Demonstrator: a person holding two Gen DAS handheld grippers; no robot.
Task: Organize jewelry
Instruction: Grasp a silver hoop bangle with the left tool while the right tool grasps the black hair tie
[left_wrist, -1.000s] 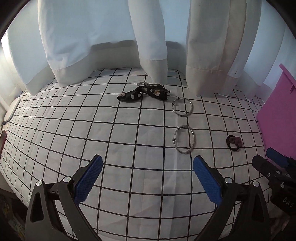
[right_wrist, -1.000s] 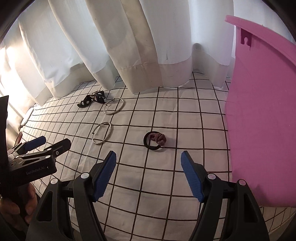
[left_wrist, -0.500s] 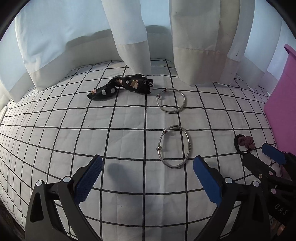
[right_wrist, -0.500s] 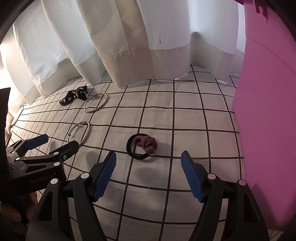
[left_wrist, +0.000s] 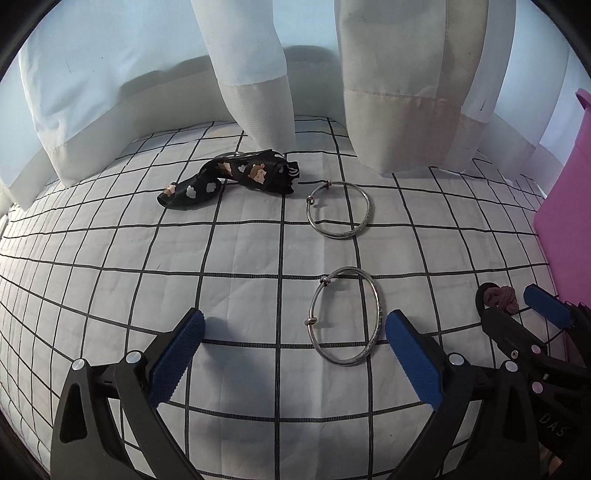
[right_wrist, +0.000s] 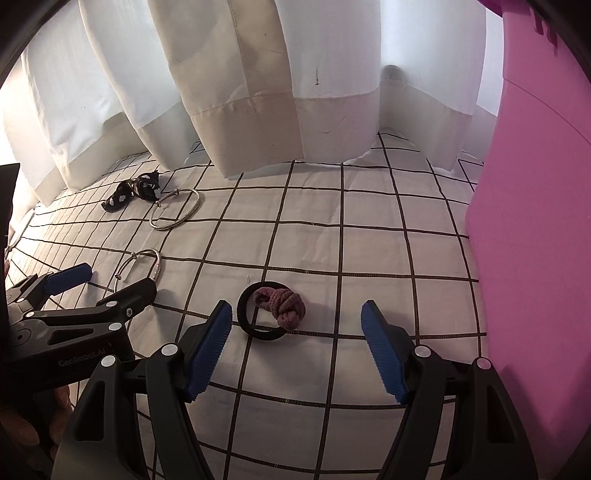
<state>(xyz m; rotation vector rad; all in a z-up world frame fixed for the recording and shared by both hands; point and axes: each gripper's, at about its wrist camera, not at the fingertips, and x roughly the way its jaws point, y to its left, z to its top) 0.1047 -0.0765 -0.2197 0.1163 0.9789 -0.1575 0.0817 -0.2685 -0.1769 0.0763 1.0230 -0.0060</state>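
- We see a black hair tie (right_wrist: 263, 314) with a mauve knotted band (right_wrist: 282, 303) across its right side, flat on the white grid-lined cloth (right_wrist: 369, 229), near the pink box (right_wrist: 535, 258).
- Two silver bangles lie to its left: the near bangle (left_wrist: 345, 320) and the far bangle (left_wrist: 338, 210), well apart, each with small beads on the wire.
- A black printed ribbon (left_wrist: 229, 177) sits just beside the far bangle, by the white curtains (left_wrist: 251, 74).
- Our right gripper (right_wrist: 295, 347) hangs wide open over the hair tie, gripping nothing.
- Our left gripper (left_wrist: 295, 354) is spread wide too, empty, the near bangle between its blue pads (left_wrist: 413, 363); whether they touch it we cannot tell.
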